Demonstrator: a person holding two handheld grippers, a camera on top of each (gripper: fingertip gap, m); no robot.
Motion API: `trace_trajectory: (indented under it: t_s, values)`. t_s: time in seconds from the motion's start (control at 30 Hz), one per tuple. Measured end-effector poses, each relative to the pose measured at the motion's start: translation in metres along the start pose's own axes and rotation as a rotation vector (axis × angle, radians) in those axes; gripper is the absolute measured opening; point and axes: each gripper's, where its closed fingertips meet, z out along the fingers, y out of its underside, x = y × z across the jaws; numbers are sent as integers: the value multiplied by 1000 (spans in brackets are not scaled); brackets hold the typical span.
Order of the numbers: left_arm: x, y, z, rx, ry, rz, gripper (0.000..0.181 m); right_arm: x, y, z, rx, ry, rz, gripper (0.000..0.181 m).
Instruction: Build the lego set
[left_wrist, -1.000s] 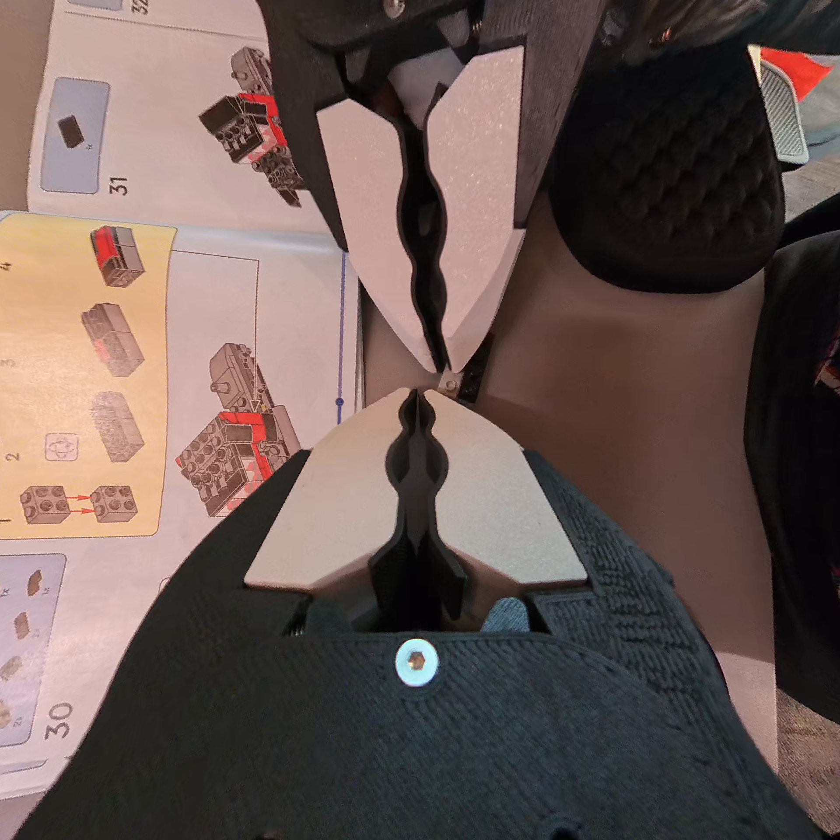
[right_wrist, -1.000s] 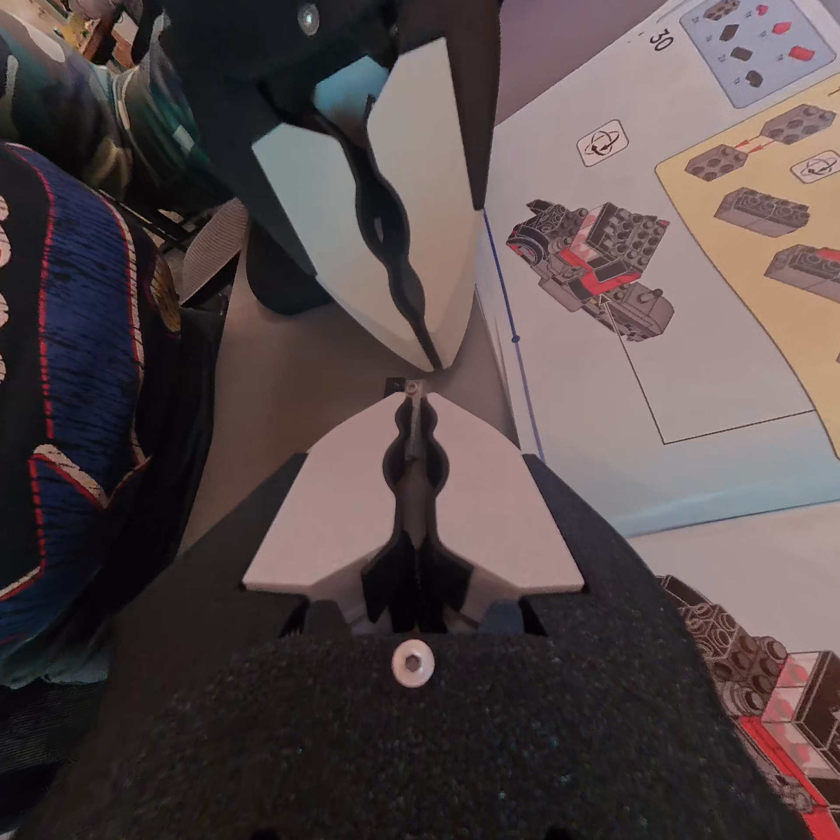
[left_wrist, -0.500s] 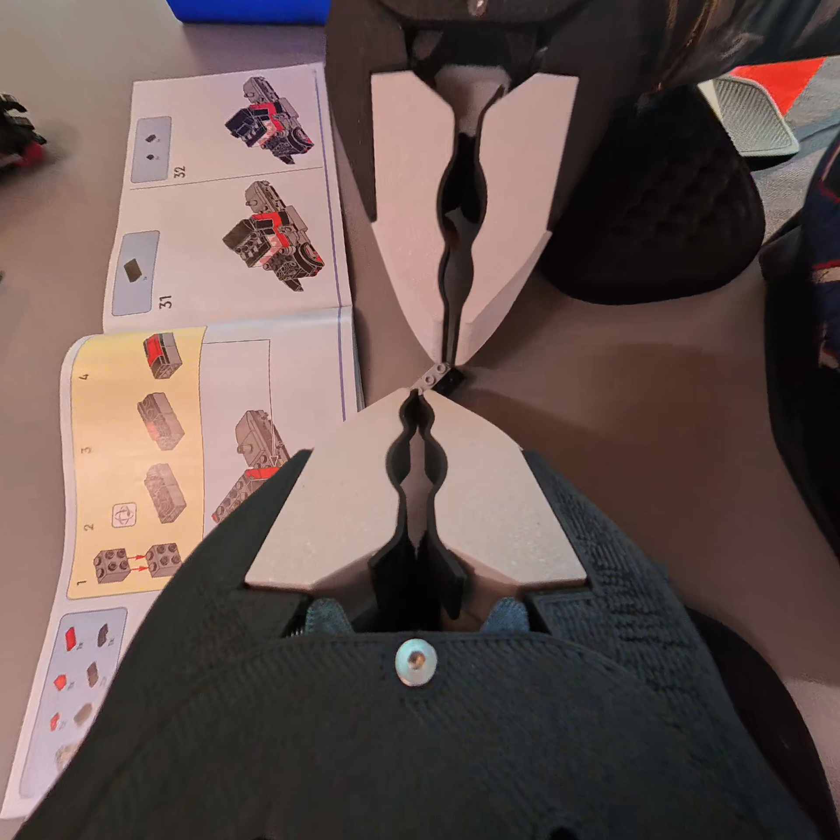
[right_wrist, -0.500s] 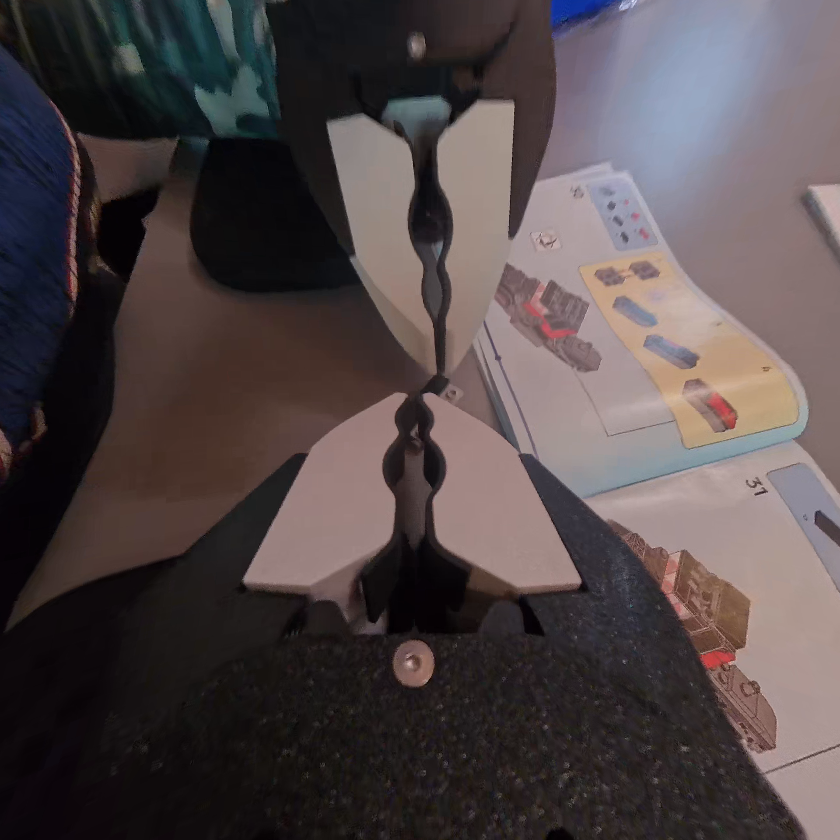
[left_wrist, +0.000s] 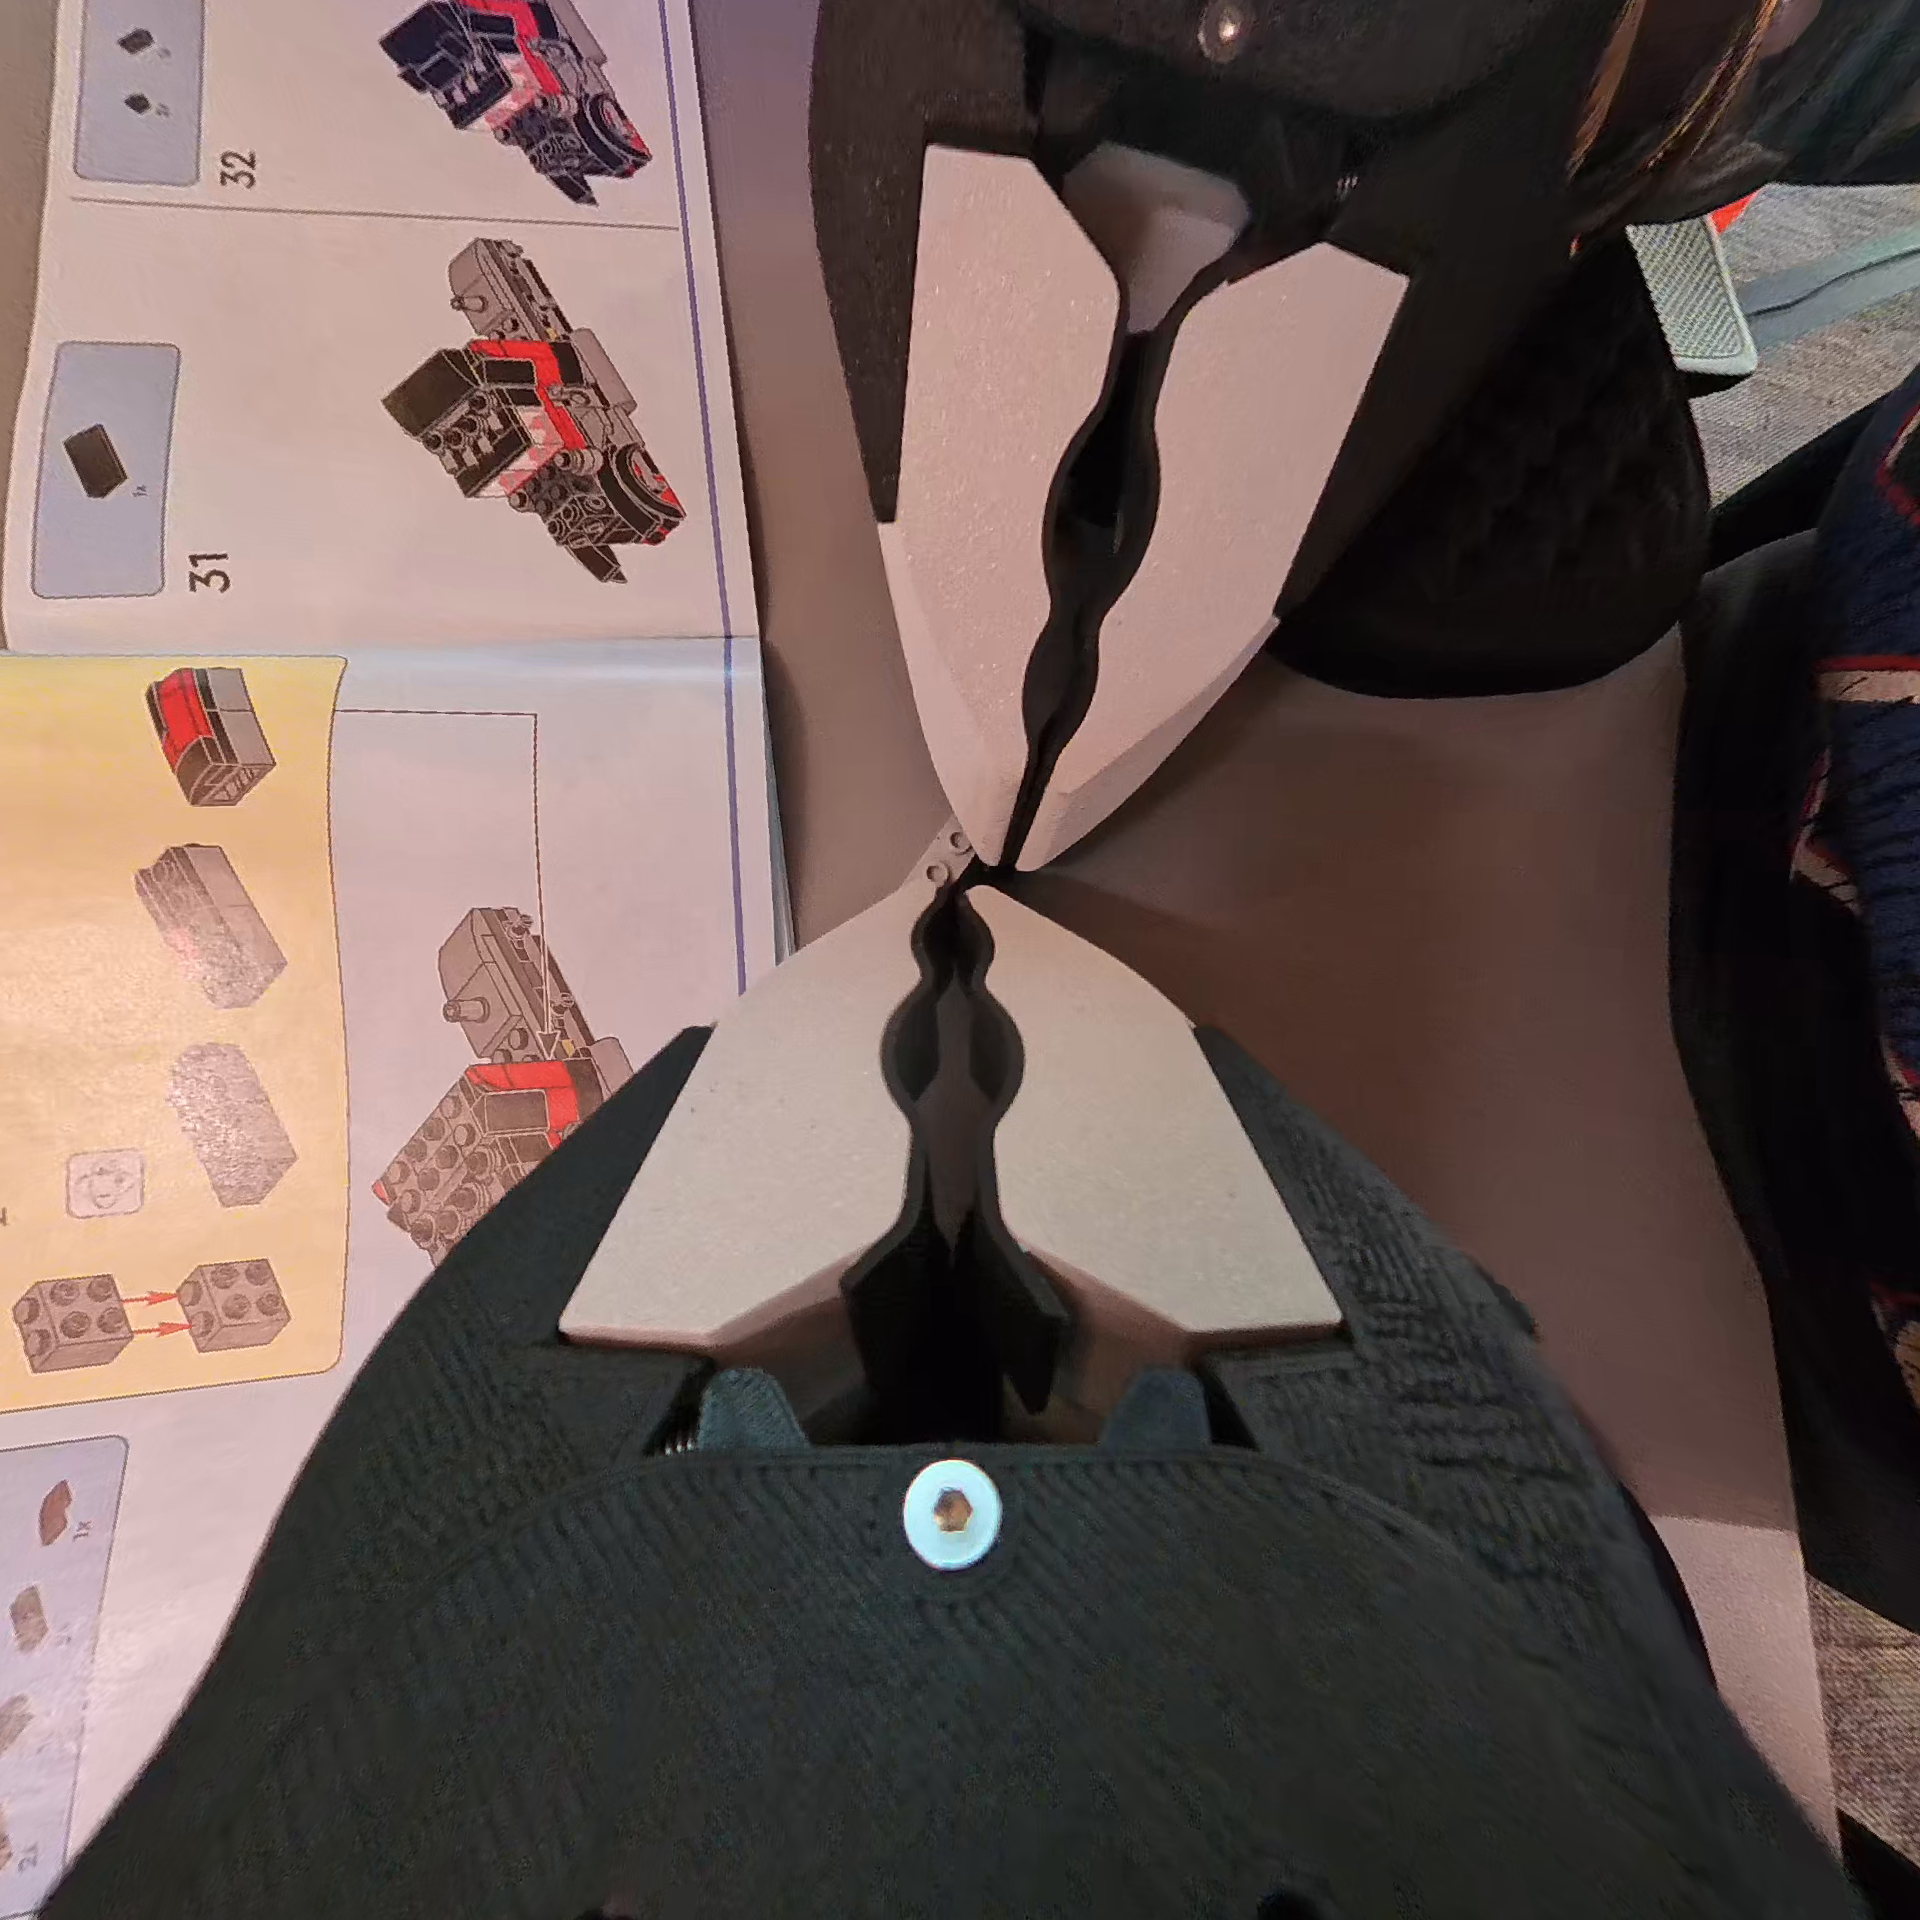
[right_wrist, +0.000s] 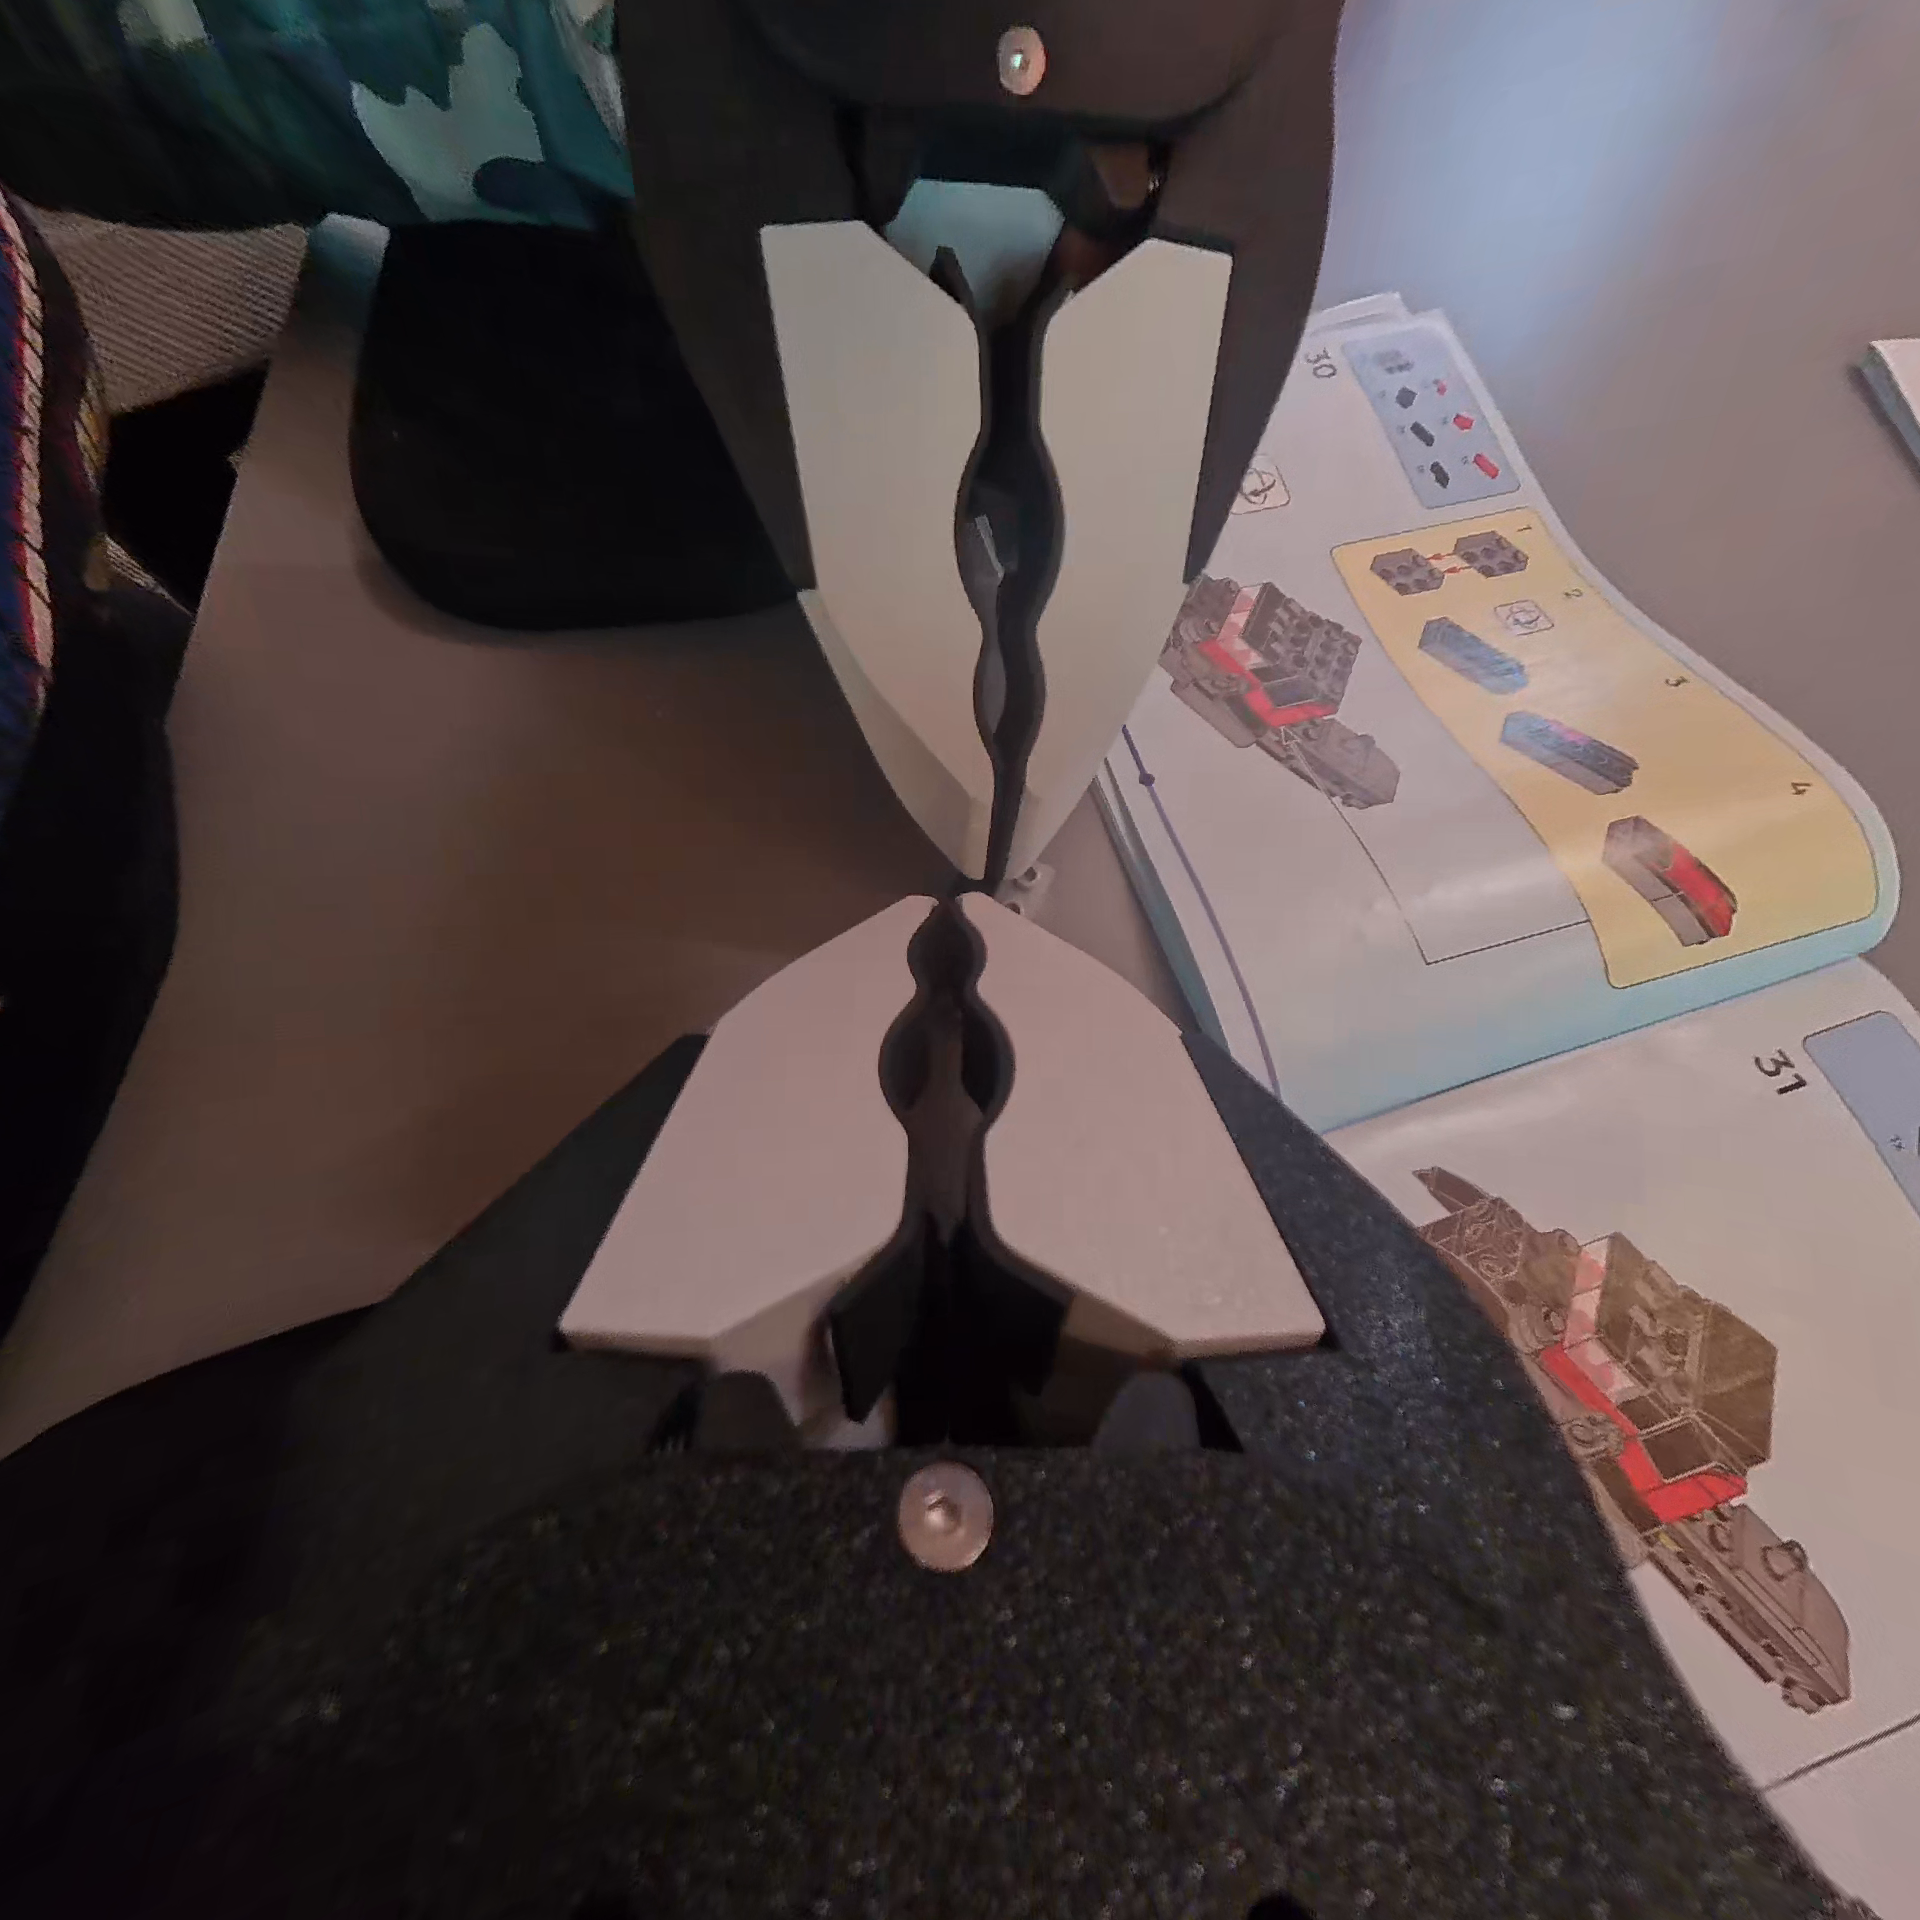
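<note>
My left gripper and my right gripper are both shut and meet tip to tip above the table. A small grey studded plate with a dark piece beside it is pinched where the tips meet. The plate also shows in the right wrist view. I cannot tell which gripper holds which part. In the left wrist view the right gripper comes in from the top. In the right wrist view the left gripper does the same.
The open instruction booklet lies on the table beside the grippers and also shows in the right wrist view. A black textured object sits behind them. A person's patterned clothing is at the table edge. My left and right fingertips are right by each other.
Both grippers stayed shut and tip to tip while the pair tilted and shifted over the booklet's edge. The grey plate now shows more to the side of the tips.
</note>
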Motion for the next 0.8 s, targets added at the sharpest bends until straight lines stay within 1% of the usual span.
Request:
trace_trajectory:
  t_s: [0.17, 0.4, 0.43, 0.47, 0.5, 0.53, 0.63, 0.7, 0.8]
  values:
    - [0, 1, 0, -26, 6, -31, 3, 0, 0, 0, 15, -17, 26, 1]
    - [1, 2, 0, -92, -22, -4, 2, -1, 0, 0, 23, -23, -10, 0]
    - [2, 1, 0, -91, -22, -12, 2, 0, -1, -2, 30, -8, -40, 1]
    - [2, 1, 0, -90, -30, -12, 1, 2, -4, -5, 62, 19, -49, 8]
    - [2, 1, 0, -87, -45, -8, 0, 1, -8, -8, 97, 27, -49, 10]
    - [2, 0, 1, -83, -63, -10, 0, 0, -9, -10, 99, 27, -52, 8]
    - [5, 0, 1, -79, -96, -28, 0, -3, -2, -8, 37, 47, -100, 0]
    - [8, 1, 1, -84, -100, -40, 0, -1, 5, -4, -18, 62, -102, 1]
    - [8, 1, 1, -99, -113, -60, 0, -2, 5, -4, -19, 48, -95, 0]
